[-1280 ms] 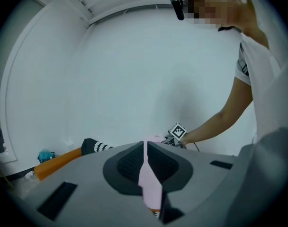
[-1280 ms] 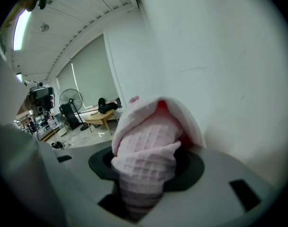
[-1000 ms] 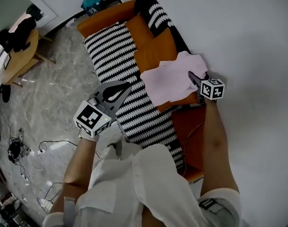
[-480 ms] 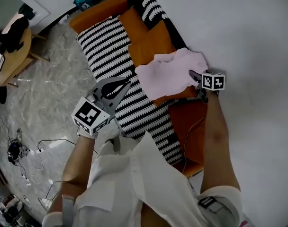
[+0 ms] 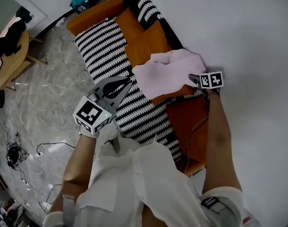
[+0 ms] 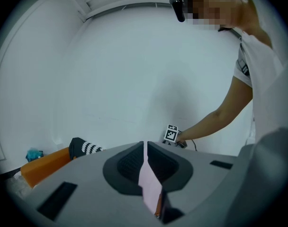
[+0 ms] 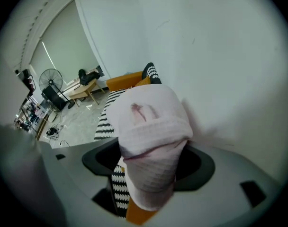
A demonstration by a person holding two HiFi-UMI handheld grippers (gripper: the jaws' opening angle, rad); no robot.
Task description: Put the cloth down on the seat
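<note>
A pale pink cloth point(image 5: 163, 72) lies spread over the orange cushion point(image 5: 148, 41) of a sofa with a black-and-white striped cover point(image 5: 106, 56). My right gripper point(image 5: 194, 79) is at the cloth's right edge, close to the wall, and points steeply down. In the right gripper view the bunched cloth point(image 7: 151, 126) sits between the jaws with dark gaps on both sides. These jaws have just been opening, and the right gripper point(image 7: 153, 150) is open. My left gripper point(image 5: 128, 83) hovers over the striped seat to the left of the cloth. It is shut and empty, and the left gripper point(image 6: 145, 144) shows only a thin slit.
A white wall point(image 5: 253, 41) runs close along the sofa's right side. A thin cable point(image 5: 193, 126) crosses the bare orange seat point(image 5: 186, 112). A wooden table point(image 5: 11, 56) with dark things on it stands at the far left. Cables point(image 5: 16, 150) lie on the marble floor.
The right gripper has tipped down toward the cushion, and the cloth has settled flatter over it. The left gripper has stayed about where it was.
</note>
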